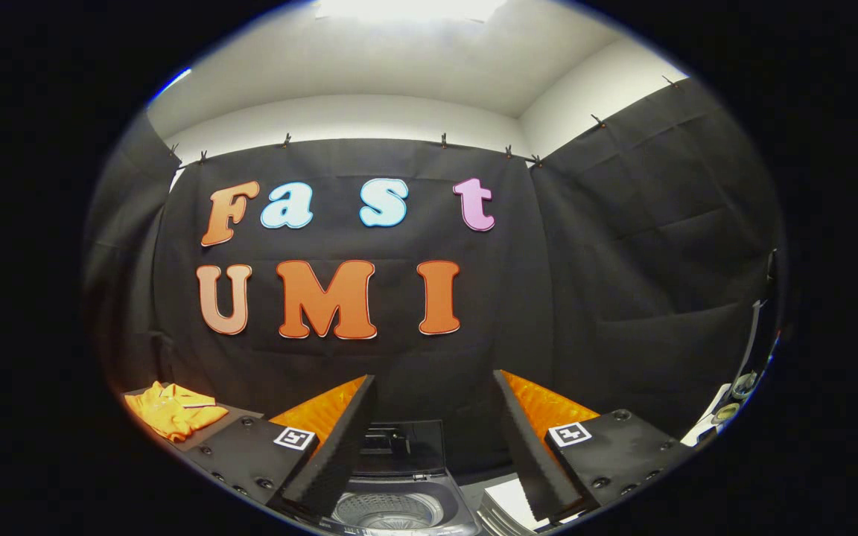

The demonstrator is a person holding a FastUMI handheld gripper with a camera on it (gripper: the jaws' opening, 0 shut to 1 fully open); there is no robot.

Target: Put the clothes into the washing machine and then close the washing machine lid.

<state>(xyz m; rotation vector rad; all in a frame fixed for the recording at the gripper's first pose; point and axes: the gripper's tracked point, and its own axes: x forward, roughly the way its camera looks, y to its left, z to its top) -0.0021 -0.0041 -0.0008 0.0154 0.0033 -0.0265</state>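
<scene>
Clothes [173,409], a crumpled orange garment, lie on a dark surface [229,417] at the near left, well off to the left of the gripper [435,439] and apart from both fingers. The gripper stands wide open and holds nothing; its fingers frame a top-loading washing machine [399,491] that sits low and just ahead, between them. The machine's lid [403,445] stands raised at the back, and the perforated drum [386,512] lies open below it.

By my reading the step in hand is the first reach for the garment, so nothing of the task is done yet. To do it well, the person should swing the gripper left and down toward the garment, keep the fingers spread until they straddle a raised fold, and close on a thick bunch of fabric near its middle instead of a thin edge, so that the piece lifts whole and does not trail. Loose cloth will likely sag and drag, so a high lift before crossing to the drum should keep it off the machine's rim.

Much is hard to make out. The near half of the machine and drum is cut off below the fingers. The garment's kind and whether it is one piece or several cannot be told. A white object [509,500] beside the machine on the right and small round things [736,398] at the far right stay unclear.
</scene>
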